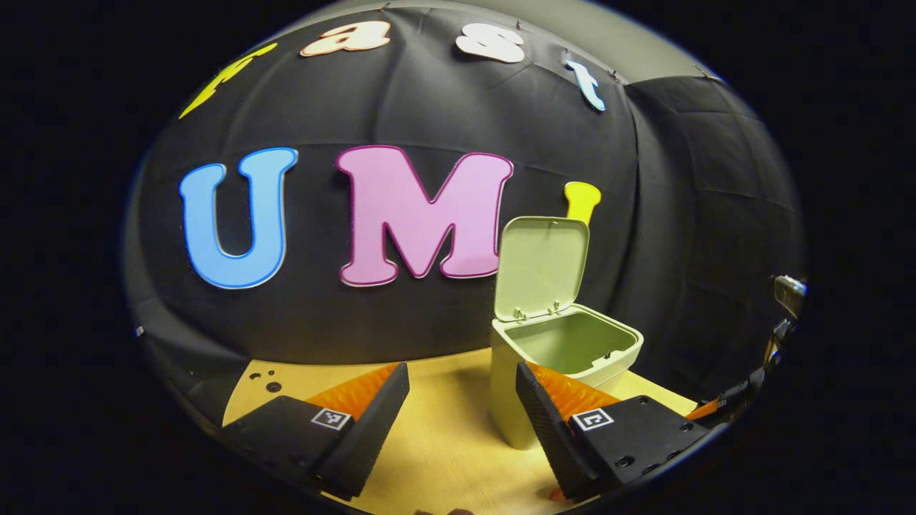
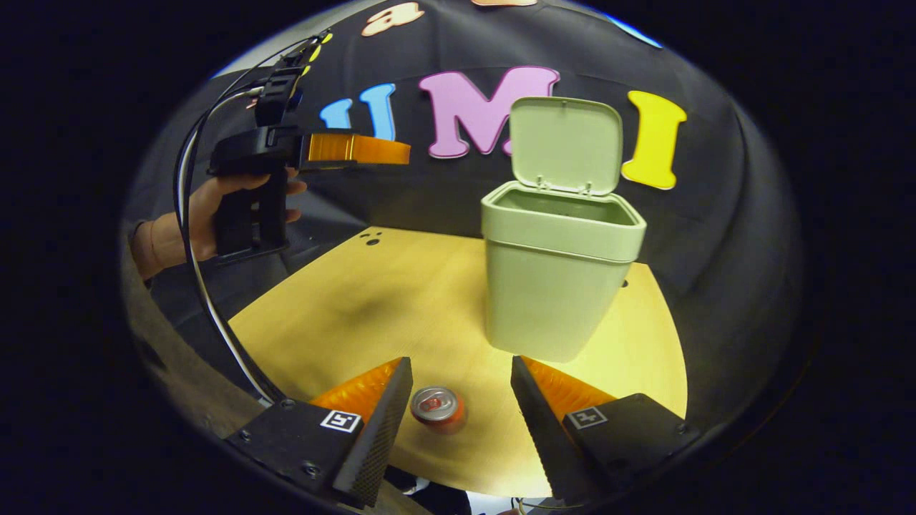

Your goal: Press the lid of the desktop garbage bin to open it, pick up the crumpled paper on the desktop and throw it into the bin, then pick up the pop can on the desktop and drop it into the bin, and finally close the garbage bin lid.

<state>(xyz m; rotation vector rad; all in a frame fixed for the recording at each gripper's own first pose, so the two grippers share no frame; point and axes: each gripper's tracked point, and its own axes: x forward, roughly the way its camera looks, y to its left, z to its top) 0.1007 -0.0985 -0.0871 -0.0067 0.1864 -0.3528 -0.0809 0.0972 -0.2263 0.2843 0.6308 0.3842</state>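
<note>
From the left gripper view I see the garbage bin [image 1: 565, 357] standing on the wooden desktop [image 1: 444, 429] with its lid [image 1: 544, 266] swung up and upright behind the mouth. My left gripper [image 1: 461, 408] has its two fingers spread wide with nothing between them, and the bin sits just beyond its right-hand finger.

In the right gripper view the same bin stands upright on the desktop, lid up, and I cannot see down to its bottom from here. The pop can [image 2: 436, 408] stands upright on the desktop in front of the bin, toward me. My right gripper [image 2: 461, 400] is spread wide, and the can lies in the gap between its fingers, touching neither. Off to the bin's left, a hand [image 2: 207, 214] holds the left gripper raised above the desktop.
</note>
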